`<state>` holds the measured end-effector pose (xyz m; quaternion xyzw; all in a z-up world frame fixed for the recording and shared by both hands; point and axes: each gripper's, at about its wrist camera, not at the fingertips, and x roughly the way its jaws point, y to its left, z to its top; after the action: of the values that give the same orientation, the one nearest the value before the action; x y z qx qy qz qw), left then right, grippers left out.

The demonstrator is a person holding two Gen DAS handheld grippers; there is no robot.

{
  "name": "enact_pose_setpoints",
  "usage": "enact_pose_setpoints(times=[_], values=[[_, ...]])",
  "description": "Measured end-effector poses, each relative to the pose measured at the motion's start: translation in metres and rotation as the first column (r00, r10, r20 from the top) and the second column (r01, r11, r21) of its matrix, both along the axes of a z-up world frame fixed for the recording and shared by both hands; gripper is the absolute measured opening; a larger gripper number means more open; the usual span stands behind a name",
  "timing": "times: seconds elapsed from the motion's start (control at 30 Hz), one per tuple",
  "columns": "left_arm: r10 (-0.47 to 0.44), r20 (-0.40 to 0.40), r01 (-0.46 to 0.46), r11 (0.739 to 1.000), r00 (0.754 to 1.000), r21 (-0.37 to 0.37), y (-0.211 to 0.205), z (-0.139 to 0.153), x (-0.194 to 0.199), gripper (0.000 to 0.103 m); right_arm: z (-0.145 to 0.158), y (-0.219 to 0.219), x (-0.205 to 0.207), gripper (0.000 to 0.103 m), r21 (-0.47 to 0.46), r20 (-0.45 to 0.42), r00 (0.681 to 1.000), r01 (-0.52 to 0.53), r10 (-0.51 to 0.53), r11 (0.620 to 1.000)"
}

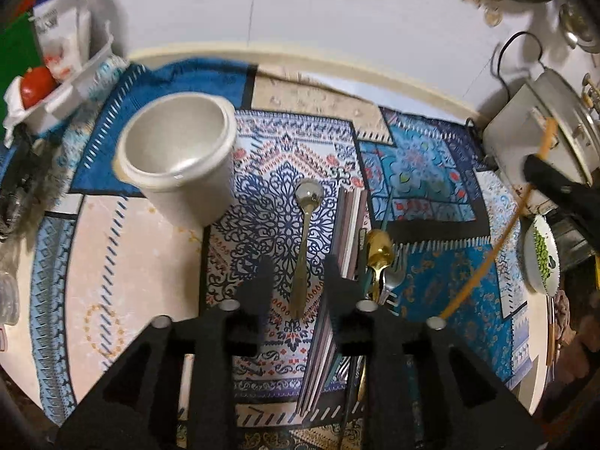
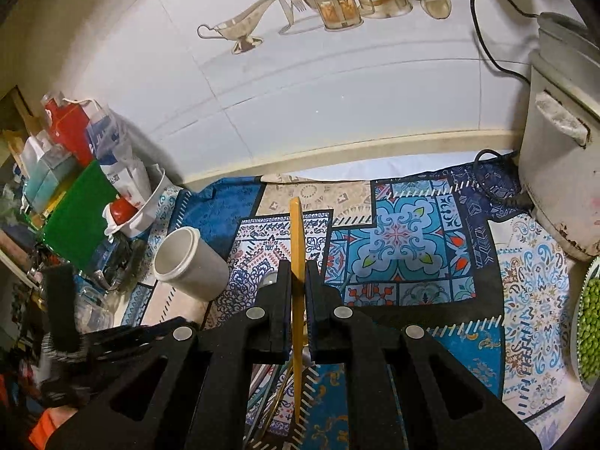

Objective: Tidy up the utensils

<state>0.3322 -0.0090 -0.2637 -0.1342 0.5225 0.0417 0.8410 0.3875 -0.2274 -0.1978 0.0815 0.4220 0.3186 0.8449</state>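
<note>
A white cylindrical holder [image 1: 180,157] stands empty on the patterned mat [image 1: 431,172], also in the right wrist view [image 2: 187,262]. A silver spoon [image 1: 305,240] lies on the mat, straight ahead of my open, empty left gripper [image 1: 298,273]. To its right lie a bundle of chopsticks [image 1: 347,232], a gold spoon [image 1: 378,253] and a fork [image 1: 393,281]. My right gripper [image 2: 298,273] is shut on a thin yellow-orange stick [image 2: 296,247] and holds it above the mat; the same stick [image 1: 483,258] shows at the right of the left wrist view.
A grey rice cooker [image 2: 562,157] with its cord stands at the back right. A plate of green peas [image 2: 590,322] sits at the right edge. Bags, a green board [image 2: 75,221] and a red-capped item crowd the left side. A tiled wall runs behind.
</note>
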Motion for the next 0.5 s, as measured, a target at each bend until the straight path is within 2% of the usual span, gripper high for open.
enact_pose_setpoints(times=[0.2, 0.5], values=[[-0.061, -0.079, 0.066, 0.996, 0.995, 0.065, -0.009, -0.034, 0.039, 0.032, 0.008, -0.009, 0.001, 0.006, 0.001, 0.015, 0.999, 0.03, -0.03, 1.0], [-0.128, -0.163, 0.14, 0.988, 0.978, 0.067, -0.018, -0.069, 0.083, 0.032, 0.01, -0.014, 0.009, 0.006, -0.009, 0.007, 0.997, 0.074, -0.074, 0.997]])
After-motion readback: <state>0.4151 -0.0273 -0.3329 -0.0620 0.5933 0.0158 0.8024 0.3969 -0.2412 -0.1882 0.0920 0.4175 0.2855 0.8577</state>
